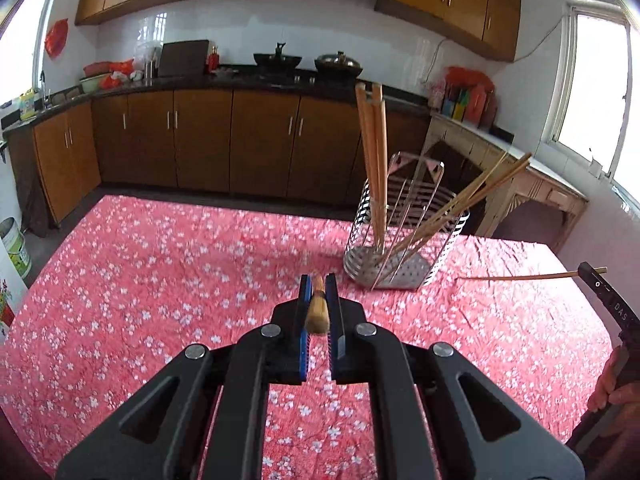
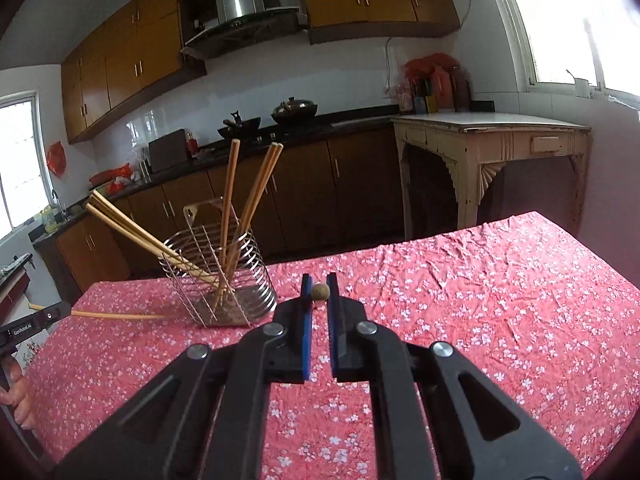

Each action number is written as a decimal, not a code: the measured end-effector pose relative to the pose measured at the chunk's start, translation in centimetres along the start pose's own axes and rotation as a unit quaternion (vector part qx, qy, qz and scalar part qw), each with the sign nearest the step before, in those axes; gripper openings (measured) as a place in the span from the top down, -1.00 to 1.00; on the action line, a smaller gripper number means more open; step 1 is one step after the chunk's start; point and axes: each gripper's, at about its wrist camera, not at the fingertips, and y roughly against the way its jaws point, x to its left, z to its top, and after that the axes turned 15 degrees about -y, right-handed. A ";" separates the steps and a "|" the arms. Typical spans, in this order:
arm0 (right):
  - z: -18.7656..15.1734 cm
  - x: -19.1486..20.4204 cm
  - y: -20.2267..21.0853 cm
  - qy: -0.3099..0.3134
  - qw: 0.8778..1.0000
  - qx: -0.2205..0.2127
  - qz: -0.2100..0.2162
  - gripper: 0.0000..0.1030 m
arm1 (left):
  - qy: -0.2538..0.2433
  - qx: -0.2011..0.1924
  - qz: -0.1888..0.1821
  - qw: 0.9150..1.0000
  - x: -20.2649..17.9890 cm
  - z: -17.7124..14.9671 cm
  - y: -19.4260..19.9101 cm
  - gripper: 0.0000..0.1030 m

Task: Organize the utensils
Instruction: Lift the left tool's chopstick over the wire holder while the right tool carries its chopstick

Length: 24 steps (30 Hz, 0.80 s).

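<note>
The desk wears a red cloth with white blossoms, and nothing lies between the grippers and the wire utensil holder near its far edge. The holder is a shiny wire basket with a perforated base; wooden chopsticks stand in it — some upright, some leaning outward. The left gripper has its jaws closed on a chopstick, seen end-on. The right gripper likewise pinches a pale wooden chopstick above the cloth.

bright window glare, warped edges
</note>
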 end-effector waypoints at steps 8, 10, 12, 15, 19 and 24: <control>2.0 1.1 0.3 -0.005 0.999 -0.029 0.023 0.85 | 0.005 -0.030 -0.004 1.000 0.4 1.4 0.8 0.87; 2.6 1.6 0.5 -0.003 0.999 -0.036 0.026 0.85 | 0.005 -0.035 -0.004 0.999 0.4 1.8 0.9 0.87; 3.1 2.0 0.7 -0.001 0.999 -0.042 0.027 0.85 | 0.004 -0.041 -0.001 0.999 0.5 2.3 1.1 0.87; 4.1 2.7 0.9 0.000 0.998 -0.046 0.034 0.85 | 0.003 -0.047 0.004 0.999 0.7 3.0 1.4 0.87; 6.0 3.9 1.8 -0.012 0.997 -0.047 0.060 0.85 | -0.002 -0.064 0.005 0.998 0.7 4.6 2.7 0.87; 9.1 6.7 3.3 -0.024 0.992 -0.053 0.109 0.85 | -0.008 -0.094 -0.003 0.996 -0.4 7.3 4.6 0.87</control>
